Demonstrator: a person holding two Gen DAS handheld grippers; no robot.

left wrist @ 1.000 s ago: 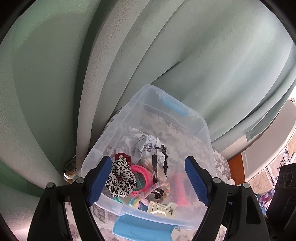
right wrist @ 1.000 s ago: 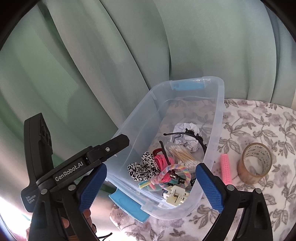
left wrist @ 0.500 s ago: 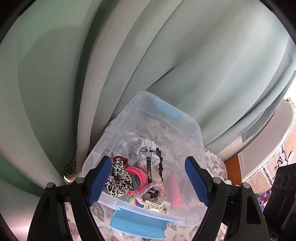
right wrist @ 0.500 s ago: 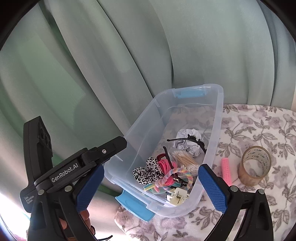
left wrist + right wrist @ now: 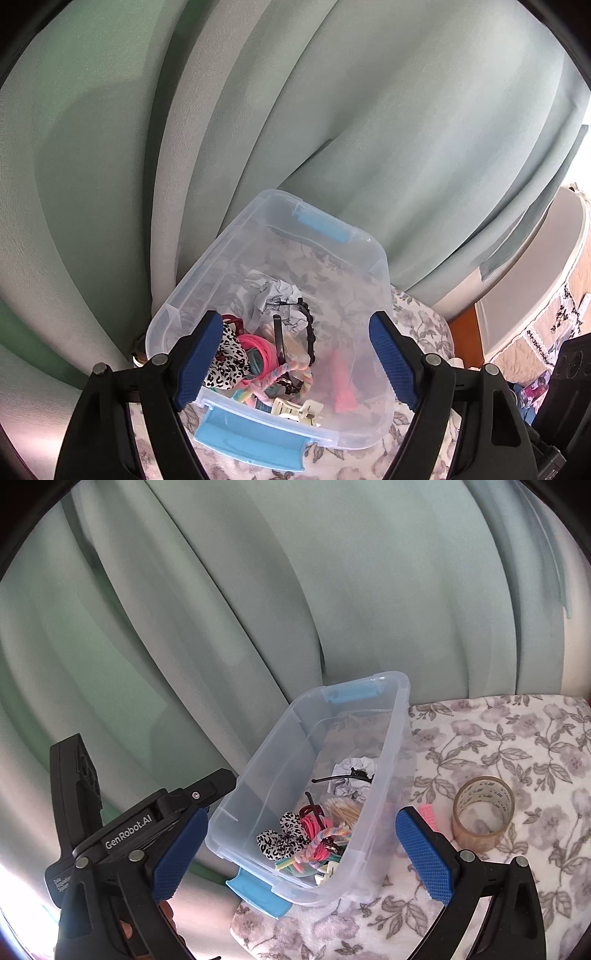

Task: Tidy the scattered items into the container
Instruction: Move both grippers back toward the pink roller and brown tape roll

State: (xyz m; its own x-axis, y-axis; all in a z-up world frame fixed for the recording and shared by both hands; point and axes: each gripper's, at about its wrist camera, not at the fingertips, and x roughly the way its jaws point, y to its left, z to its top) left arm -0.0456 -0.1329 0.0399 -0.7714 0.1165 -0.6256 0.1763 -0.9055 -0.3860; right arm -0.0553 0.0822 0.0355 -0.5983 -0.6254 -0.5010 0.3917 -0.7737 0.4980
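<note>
Hovering over the bin [image 5: 384, 760], both grippers [image 5: 291, 360] [image 5: 301, 853] gape empty; next likely grab: tape [image 5: 483, 814] or pink roller [image 5: 428, 812] on the cloth

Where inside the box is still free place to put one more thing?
The far half of the clear container, between the crumpled paper and the far blue latch, is bare. The near end is crowded with hair ties and clips.

Black left gripper [image 5: 295, 356], blue ribbed pads, silver screws, white GenRobot.AI lettering
</note>
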